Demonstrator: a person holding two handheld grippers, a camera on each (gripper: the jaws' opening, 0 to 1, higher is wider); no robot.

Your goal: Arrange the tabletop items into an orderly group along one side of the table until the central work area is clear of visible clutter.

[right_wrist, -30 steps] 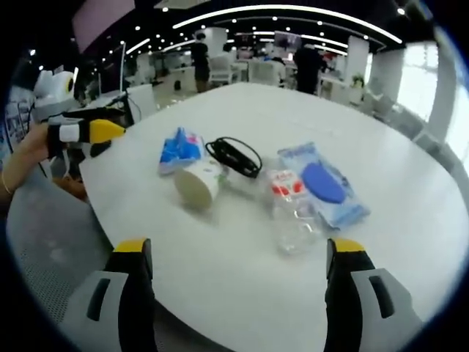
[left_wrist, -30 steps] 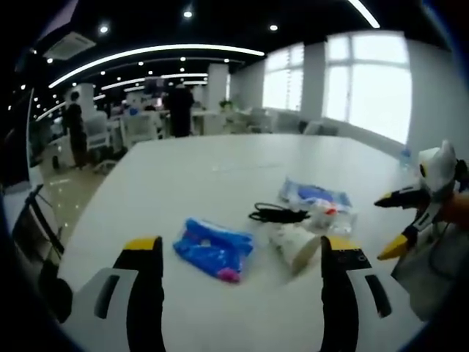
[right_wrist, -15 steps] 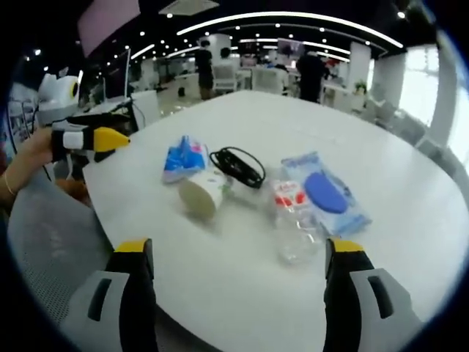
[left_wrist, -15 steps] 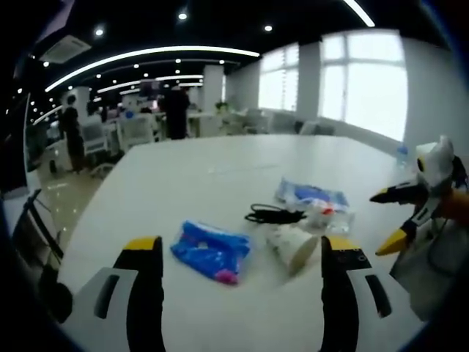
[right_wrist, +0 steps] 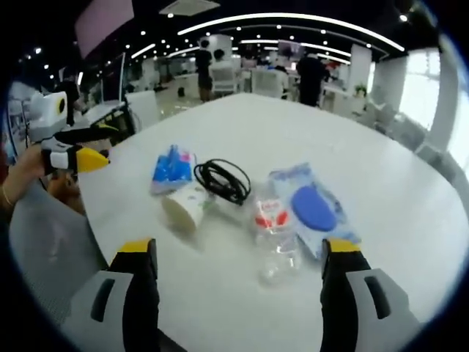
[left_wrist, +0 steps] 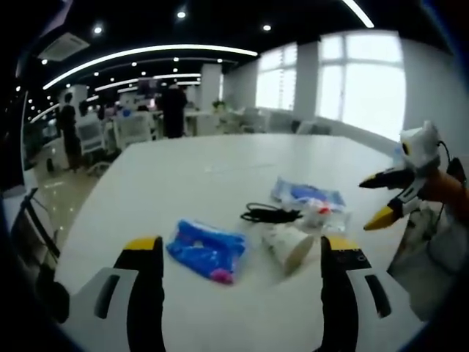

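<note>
Clutter sits in a loose cluster near the middle of a white table (right_wrist: pixel 410 220): a blue packet (right_wrist: pixel 170 168), a paper cup (right_wrist: pixel 185 207) on its side, a coiled black cable (right_wrist: pixel 223 180), a clear plastic bottle (right_wrist: pixel 275 233) lying flat, and a blue wipes pack (right_wrist: pixel 311 210). Both grippers hover apart from these items, empty. The left gripper (left_wrist: pixel 236 253) and the right gripper (right_wrist: pixel 236 253) each have jaws spread wide.

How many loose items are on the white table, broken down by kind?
Blue packets: 2, a small blue pack and a larger wipes pack
Paper cup, lying on its side: 1
Black cable, coiled: 1
Clear plastic bottle, lying down: 1
Total: 5
</note>
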